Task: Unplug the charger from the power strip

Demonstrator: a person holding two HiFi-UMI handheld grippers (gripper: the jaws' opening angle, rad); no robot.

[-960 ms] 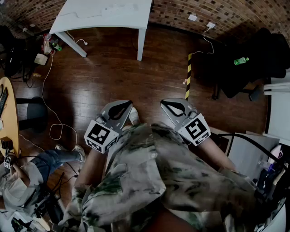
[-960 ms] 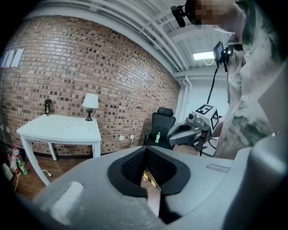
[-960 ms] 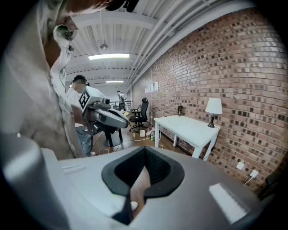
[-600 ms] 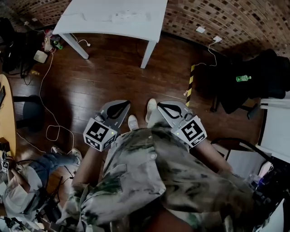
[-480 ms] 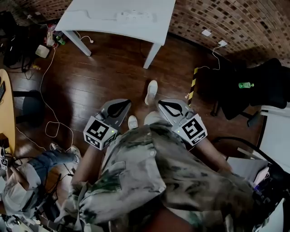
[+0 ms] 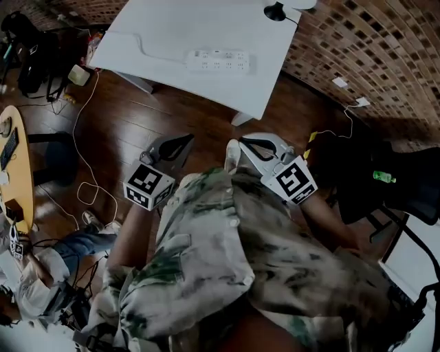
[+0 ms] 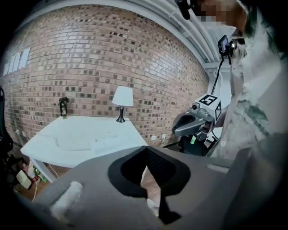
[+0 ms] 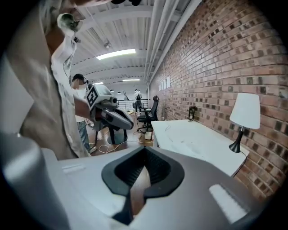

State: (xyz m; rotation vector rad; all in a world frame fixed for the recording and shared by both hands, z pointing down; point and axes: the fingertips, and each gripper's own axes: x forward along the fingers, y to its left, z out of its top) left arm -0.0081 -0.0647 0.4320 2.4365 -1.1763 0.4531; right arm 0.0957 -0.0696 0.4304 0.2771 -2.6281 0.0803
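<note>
Closer than a sec ago, white counter (image 6: 172,27) is filling head view's top; power strip (image 6: 217,61) is lying on it, charger too small to make out; left gripper (image 6: 173,146) & right gripper (image 6: 264,147) are hovering short of it, jaws together, nothing betw. them.

White table (image 6: 206,41) with power strip (image 6: 218,61) now nearer; lamp base (image 6: 276,11) entered view.

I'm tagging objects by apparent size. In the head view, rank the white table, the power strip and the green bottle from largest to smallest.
1. white table, by far the largest.
2. power strip, lying on it.
3. green bottle, smallest; it may lie farther from the camera.
</note>
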